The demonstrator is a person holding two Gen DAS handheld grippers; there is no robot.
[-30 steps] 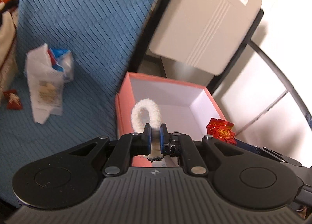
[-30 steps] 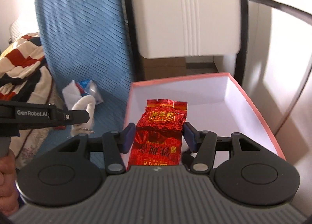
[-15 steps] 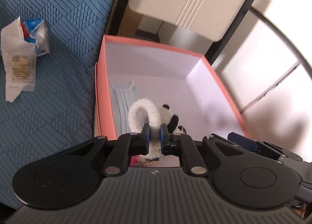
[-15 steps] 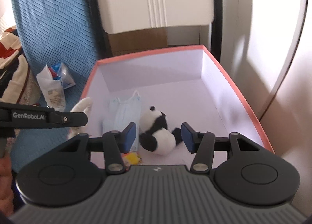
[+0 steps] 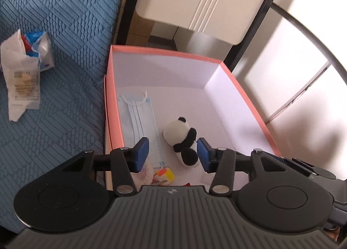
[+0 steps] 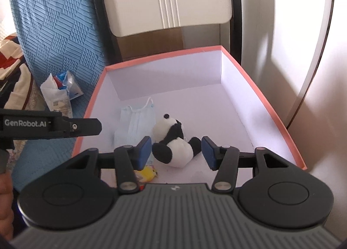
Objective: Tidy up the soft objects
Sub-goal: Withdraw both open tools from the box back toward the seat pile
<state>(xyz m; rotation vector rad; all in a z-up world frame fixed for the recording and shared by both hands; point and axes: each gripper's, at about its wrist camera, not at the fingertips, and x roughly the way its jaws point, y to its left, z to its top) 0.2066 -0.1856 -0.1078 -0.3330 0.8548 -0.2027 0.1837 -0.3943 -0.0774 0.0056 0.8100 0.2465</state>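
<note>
At the far left of my left view a tissue pack [image 5: 26, 71] with a white wrapper lies on the blue cover [image 5: 65, 32], outside the box [image 5: 164, 52], so I judge it is left to do; the striped cloth [image 6: 10, 71] at the left edge of my right view may be too. Right of that, inside the box along its left wall, the mask [image 5: 138, 119] lies flat. Just below it, in the lower centre of the frame, a fluffy white piece [image 5: 146, 173] and a yellow toy [image 5: 166, 173] sit at the near wall, partly hidden by my left gripper [image 5: 172, 154], whose jaws are opening with nothing pressed between the pads. The panda [image 5: 182, 140] lies on the floor right of the mask, in the gap between those fingers but untouched. In the right view my right gripper [image 6: 175, 154] stands half wide and empty above the panda [image 6: 173, 140], no pad on it. The box's right half is bare. I reckon most is packed, and a last piece or two on the cover remains.
</note>
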